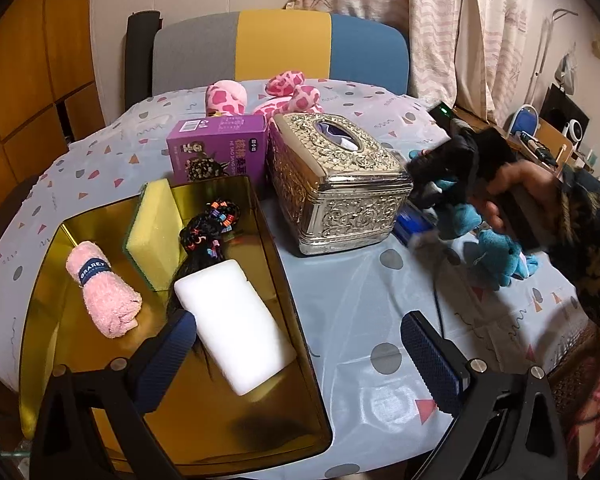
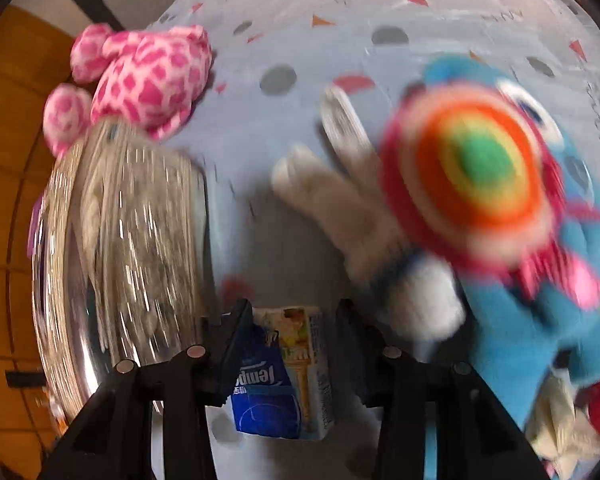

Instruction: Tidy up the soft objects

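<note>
Inside gold tray: one towel, two sponges.

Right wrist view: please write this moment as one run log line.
right gripper: open, astride tissue pack | left gripper: open, empty, over gold tray | blue plush: on table, beside pack

Left gripper, fingers spread apart, above a gold tray on the tabletop. The tray holds a pink towel roll, a yellow sponge, black hair ties and a white foam block. Beyond it: a purple box and a silver tissue box. At the right edge, the right gripper beside a blue plush toy.
</note>
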The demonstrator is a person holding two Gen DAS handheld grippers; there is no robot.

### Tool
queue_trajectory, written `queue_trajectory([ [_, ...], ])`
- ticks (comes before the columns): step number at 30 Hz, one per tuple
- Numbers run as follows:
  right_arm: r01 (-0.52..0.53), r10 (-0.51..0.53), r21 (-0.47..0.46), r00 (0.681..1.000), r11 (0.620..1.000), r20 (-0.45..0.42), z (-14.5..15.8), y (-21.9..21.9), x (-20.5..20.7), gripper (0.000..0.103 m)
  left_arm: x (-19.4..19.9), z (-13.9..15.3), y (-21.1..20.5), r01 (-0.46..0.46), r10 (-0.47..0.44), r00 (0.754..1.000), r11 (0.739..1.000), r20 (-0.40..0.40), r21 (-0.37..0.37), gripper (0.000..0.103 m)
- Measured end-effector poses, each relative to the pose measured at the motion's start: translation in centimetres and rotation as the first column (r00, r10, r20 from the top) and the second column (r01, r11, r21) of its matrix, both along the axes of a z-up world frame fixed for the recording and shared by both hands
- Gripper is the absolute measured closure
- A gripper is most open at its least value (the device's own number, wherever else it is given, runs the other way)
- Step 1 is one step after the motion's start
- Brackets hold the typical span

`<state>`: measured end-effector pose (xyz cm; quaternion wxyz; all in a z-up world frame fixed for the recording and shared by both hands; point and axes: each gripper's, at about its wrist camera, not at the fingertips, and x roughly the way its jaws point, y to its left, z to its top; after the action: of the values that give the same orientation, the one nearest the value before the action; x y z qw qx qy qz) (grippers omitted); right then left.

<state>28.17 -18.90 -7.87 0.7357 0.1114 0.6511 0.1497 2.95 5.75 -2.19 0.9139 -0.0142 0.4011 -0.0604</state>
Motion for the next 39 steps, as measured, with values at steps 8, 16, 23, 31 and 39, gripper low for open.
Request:
queue_trajectory([
  [8, -0.095, 0.1, 0.105, 0.994, 0.99, -0.041, 0.8, -0.8, -7.5, 0.056, 0.6, 0.5, -1.6, 0.056, -0.056, 0.998, 0.998, -0.003, -0.026, 0.0],
  [16, 0.169, -0.217, 0.186, 0.934, 0.968, 0.282, 6.7, -9.3, -12.3, 0.056, 3.5, 0.6, -5.6, 0.122, -0.124, 0.99, 0.992, -0.063, -0.034, 0.0],
  [23, 0.402, -0.476, 0.259, 0.787, 0.878, 0.391, 8.2, -16.0, -14.3, 0.055, 6.4, -1.4, -11.8, 0.216, -0.216, 0.969, 0.976, -0.119, -0.014, 0.0],
  [31, 0.455, -0.548, 0.318, 0.762, 0.832, 0.345, 7.2, -17.7, -13.7, 0.055, 8.2, -4.2, -17.7, 0.353, -0.341, 0.932, 0.93, -0.125, 0.1, 0.0],
  [39, 0.463, -0.557, 0.322, 0.76, 0.826, 0.335, 7.1, -17.8, -13.9, 0.055, 11.1, -7.3, -18.7, 0.377, -0.348, 0.913, 0.919, -0.214, 0.112, 0.029],
])
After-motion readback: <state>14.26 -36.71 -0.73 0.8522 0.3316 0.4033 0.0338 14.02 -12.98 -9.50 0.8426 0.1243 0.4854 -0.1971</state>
